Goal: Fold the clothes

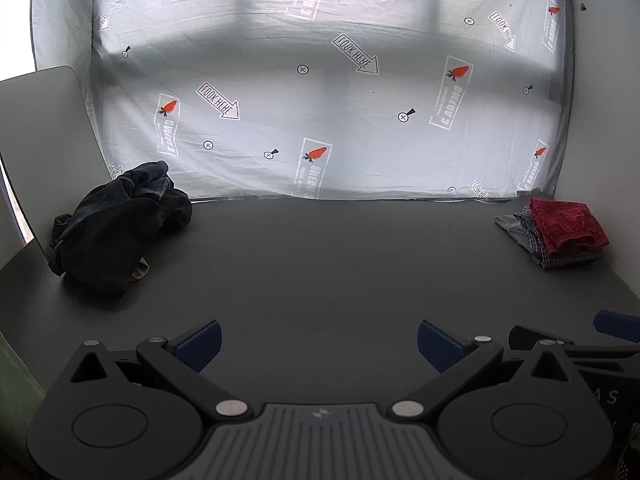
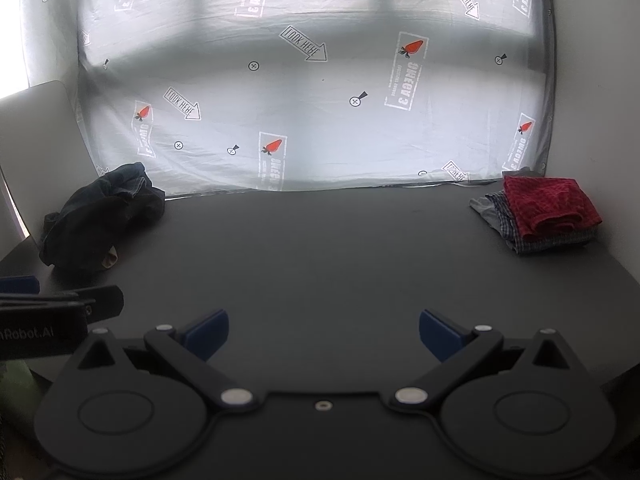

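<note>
Lying apart: 1 dark heap (image 1: 120, 228), 1 folded stack (image 1: 560, 232), 2 grippers (image 1: 319, 344) (image 2: 324, 334).

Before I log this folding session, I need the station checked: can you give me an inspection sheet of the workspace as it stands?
Surface: dark table, middle bare.
Job's things: crumpled dark clothes heap at far left, unfolded; folded stack at far right, red garment on top of checked ones.
Clutter: nothing seen.
Grippers: left gripper open, empty, low over the near edge; right gripper open, empty, beside it.
Cables: nothing seen.
Surroundings: printed sheet hung behind the table, backlit; pale curved panel at left; white wall at right.
</note>
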`<act>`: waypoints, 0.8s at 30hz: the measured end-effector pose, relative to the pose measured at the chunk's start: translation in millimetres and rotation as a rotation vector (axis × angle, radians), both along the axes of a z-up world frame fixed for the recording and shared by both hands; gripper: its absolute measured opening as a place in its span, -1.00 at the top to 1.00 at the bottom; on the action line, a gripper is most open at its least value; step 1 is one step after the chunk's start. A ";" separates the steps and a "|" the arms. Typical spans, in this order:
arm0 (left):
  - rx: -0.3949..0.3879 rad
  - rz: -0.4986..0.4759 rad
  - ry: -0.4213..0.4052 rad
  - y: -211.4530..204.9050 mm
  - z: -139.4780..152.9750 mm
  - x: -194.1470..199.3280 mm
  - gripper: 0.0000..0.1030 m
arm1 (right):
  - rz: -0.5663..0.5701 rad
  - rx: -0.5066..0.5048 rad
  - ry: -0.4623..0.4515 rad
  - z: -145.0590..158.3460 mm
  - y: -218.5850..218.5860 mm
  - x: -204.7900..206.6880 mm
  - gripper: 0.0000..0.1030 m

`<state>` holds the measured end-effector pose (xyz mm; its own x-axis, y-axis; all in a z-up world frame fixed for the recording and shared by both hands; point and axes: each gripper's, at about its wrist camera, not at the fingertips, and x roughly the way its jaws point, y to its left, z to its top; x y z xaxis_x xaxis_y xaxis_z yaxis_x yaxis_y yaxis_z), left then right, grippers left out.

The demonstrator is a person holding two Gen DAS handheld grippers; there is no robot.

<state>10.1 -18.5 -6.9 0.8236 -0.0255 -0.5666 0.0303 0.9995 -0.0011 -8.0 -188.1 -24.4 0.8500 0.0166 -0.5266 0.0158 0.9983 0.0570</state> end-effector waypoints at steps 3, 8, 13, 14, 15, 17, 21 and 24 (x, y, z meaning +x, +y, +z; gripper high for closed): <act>-0.023 -0.004 0.009 -1.0 -2.4 3.7 -1.00 | -0.006 0.009 -0.003 -1.6 -5.4 -0.1 -1.00; -0.061 0.004 0.025 -6.6 -7.8 18.5 -1.00 | -0.041 0.068 -0.044 -3.8 -26.1 8.9 -1.00; -0.166 0.014 0.054 -13.9 -15.1 49.4 -1.00 | -0.042 0.189 -0.022 -14.5 -57.5 37.1 -1.00; -0.234 0.012 0.084 -12.6 -19.5 60.7 -1.00 | -0.037 0.191 -0.012 -17.3 -62.3 44.3 -1.00; -0.294 0.013 0.114 -11.6 -23.9 71.2 -1.00 | -0.031 0.192 -0.001 -20.0 -66.9 51.5 -1.00; -0.391 0.015 0.184 -12.5 -33.6 94.8 -1.00 | -0.032 0.189 0.018 -24.3 -78.0 73.7 -1.00; -0.385 0.074 0.245 -22.4 -33.2 131.7 -0.99 | -0.043 0.310 0.059 -27.4 -103.8 126.7 -0.99; -0.374 0.130 0.284 -24.8 -28.3 158.8 -0.98 | 0.059 0.329 0.082 -31.7 -108.5 166.9 -0.99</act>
<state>168.9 -43.3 -35.2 0.6475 -0.1776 -0.7411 -0.1484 0.9245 -0.3512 158.9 -296.6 -56.1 0.7976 0.2446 -0.5513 -0.0235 0.9260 0.3769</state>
